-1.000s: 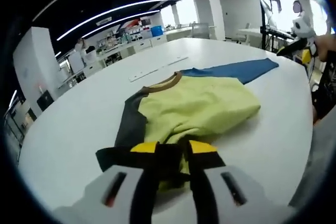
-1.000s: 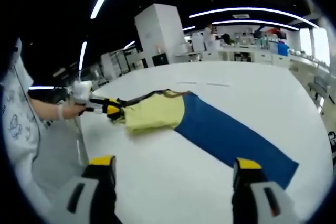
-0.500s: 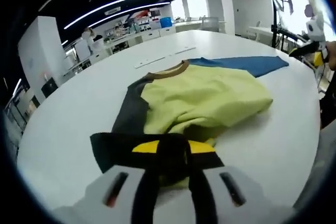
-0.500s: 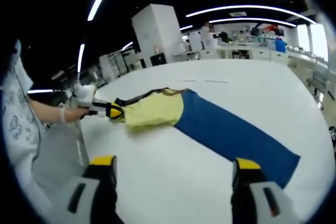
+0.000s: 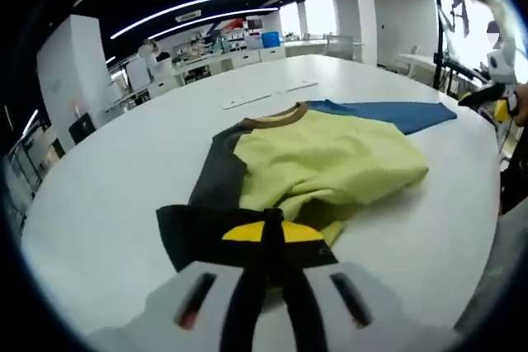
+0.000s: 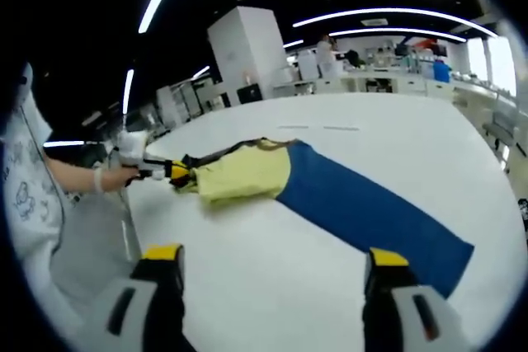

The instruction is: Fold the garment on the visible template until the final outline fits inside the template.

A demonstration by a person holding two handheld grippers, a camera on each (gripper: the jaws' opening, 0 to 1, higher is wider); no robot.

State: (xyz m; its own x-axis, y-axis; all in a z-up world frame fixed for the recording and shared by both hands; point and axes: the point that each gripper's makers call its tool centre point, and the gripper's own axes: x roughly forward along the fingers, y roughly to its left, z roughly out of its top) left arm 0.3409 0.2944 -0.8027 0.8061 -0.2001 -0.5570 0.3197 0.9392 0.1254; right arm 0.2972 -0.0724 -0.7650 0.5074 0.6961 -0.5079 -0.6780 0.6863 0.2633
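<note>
The left gripper [image 5: 271, 232] is covering the dark hem it pinches, the folded yellow garment [image 5: 330, 162] is hiding its own lower layers and part of the blue template [image 6: 363, 208], and the person's sleeve [image 6: 25, 195] is running off the right gripper view's edge.

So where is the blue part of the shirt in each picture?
Left gripper view: the blue part lies right of centre in the upper half, at the far end of the shirt, behind the yellow part.
Right gripper view: the blue part stretches from the centre down to the lower right, across the white table.
Shared landmark: the brown collar, beside where yellow meets blue.
</note>
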